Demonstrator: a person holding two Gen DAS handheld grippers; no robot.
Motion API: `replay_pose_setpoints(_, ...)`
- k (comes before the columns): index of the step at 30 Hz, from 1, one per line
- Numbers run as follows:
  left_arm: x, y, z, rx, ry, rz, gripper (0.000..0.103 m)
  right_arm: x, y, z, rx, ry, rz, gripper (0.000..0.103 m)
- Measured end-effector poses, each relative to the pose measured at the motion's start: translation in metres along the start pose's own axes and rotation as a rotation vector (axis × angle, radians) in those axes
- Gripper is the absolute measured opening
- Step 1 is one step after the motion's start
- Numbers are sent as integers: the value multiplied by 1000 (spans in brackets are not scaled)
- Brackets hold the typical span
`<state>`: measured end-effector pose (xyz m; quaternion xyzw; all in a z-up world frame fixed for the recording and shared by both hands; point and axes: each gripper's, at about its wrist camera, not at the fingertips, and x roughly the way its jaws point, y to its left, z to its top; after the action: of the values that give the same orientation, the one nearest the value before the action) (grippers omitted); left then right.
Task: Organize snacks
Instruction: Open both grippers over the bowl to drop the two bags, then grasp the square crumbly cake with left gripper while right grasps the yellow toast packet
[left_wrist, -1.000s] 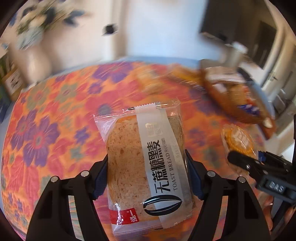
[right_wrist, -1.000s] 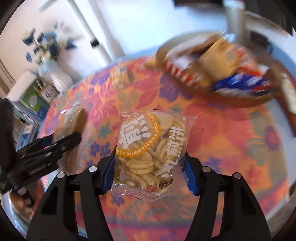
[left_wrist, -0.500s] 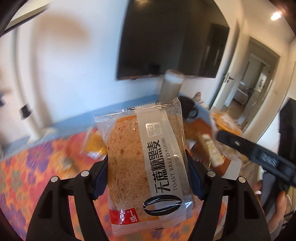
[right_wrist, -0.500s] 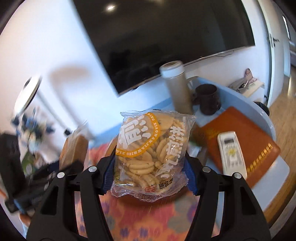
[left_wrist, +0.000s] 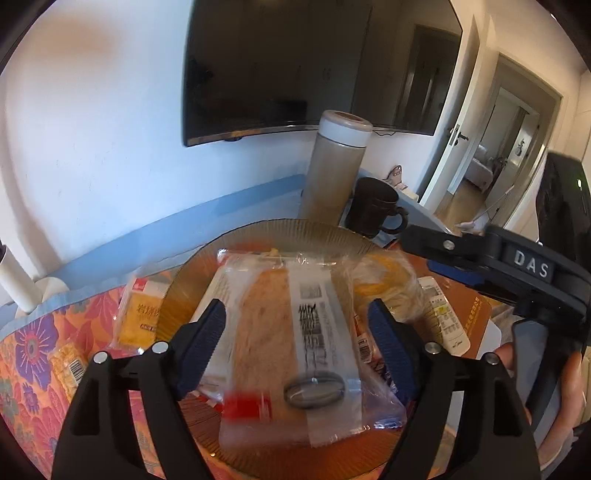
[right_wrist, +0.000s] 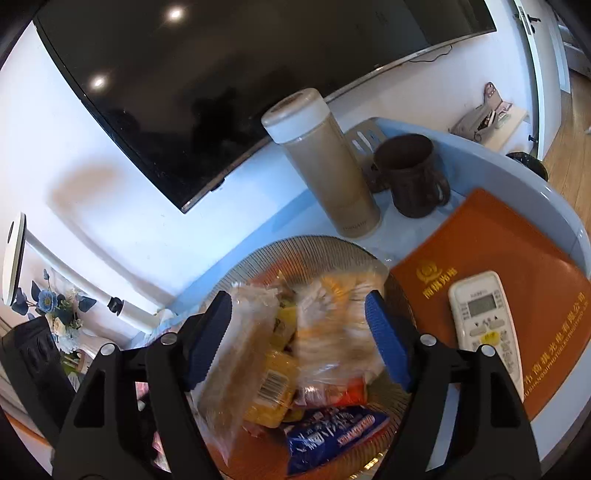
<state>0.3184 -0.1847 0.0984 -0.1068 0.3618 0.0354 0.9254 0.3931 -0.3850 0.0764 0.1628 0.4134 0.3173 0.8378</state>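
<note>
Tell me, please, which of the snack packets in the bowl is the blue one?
It is the blue packet with white lettering at the front of the ribbed glass bowl, below the open right hand-held gripper. The other packets there are clear, yellow or orange-red.

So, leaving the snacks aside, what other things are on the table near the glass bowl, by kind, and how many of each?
Bottle: 1
Mug: 1
Remote control: 1
Orange folder: 1
Total: 4
</note>
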Motion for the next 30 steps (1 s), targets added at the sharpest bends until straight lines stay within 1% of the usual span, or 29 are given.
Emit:
replay_pose_setpoints(3,-16,15,-5,-35,-21,-10,81,-7,-3,-7,5,6,8,76)
replay_pose_setpoints(9,-64,46,-11,-95,-90,28,81,-27,10,-17,-11,0,34,76)
replay_pose_setpoints(16,-140,78,-15,-146,-196,65,81,-51,46,-29,-63,-23,71,76)
replay_pose_setpoints(18,-157,85,-17,-159,-215,72,81,-56,60,-33,-89,-24,77,76)
replay_pose_setpoints(21,-183,97,-21,-168,-245,103,82,-61,81,-38,-137,-17,86,76)
replay_pose_setpoints(23,-192,105,-24,-179,-252,122,83,-63,101,-40,-195,-9,76,76)
replay_pose_setpoints(25,-198,121,-29,-213,-245,146,85,-63,118,-41,-254,-3,56,80)
replay_pose_setpoints(27,-193,134,-34,-243,-224,157,85,-60,138,-39,-324,8,34,85)
replay_pose_setpoints(29,-181,149,-39,-270,-190,174,85,-50,165,-38,-437,36,-2,86)
replay_pose_setpoints(30,-173,155,-41,-275,-166,190,85,-44,175,-38,-480,47,-16,88)
